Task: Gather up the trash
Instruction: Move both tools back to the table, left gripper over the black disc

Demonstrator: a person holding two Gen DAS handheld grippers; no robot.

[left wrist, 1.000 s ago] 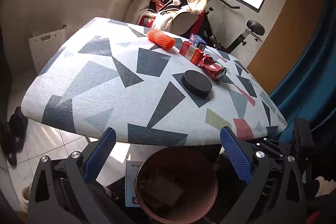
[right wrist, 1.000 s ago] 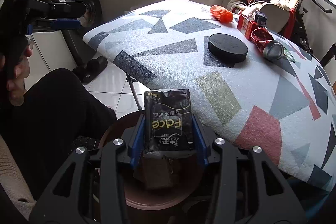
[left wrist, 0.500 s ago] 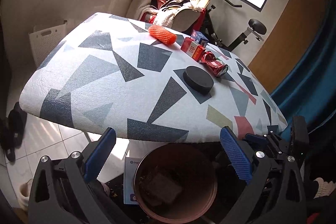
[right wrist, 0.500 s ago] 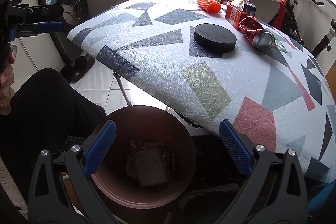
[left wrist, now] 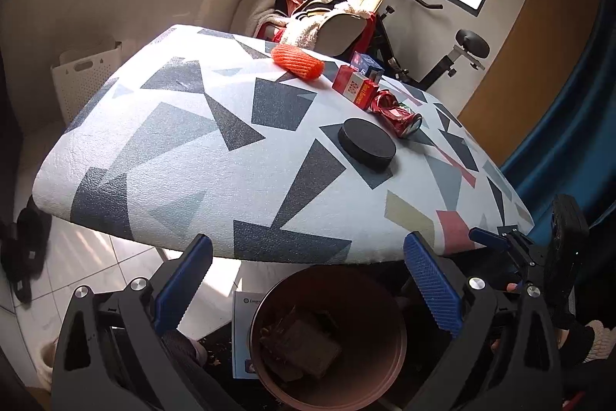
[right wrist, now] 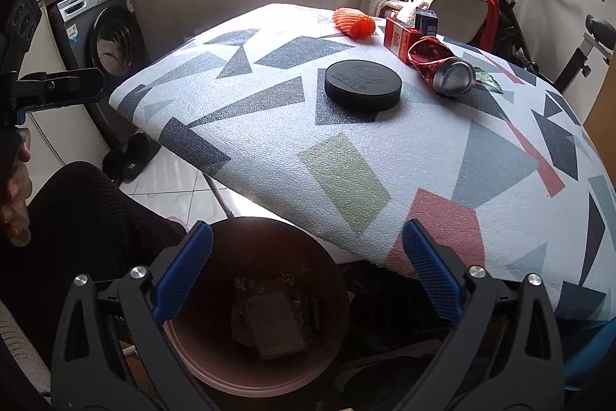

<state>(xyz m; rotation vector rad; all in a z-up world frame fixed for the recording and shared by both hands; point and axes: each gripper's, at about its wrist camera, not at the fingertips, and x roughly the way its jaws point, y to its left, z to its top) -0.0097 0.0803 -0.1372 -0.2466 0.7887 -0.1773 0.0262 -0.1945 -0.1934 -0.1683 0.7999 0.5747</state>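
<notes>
The right tool (right wrist: 307, 272), jaws just spread wide and empty, is hanging over the brown bin (right wrist: 215, 364), where the dark packet (right wrist: 275, 322) is lying, long axis near-to-far. The left tool (left wrist: 308, 280) is gaping too, facing the table (left wrist: 173, 149).

Bright window daylight — sharp, edges fisheye-bent.

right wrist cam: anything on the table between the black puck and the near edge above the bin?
Nothing. In the right wrist view, the table is bare patterned cover from the black puck to the edge over the bin.
</notes>
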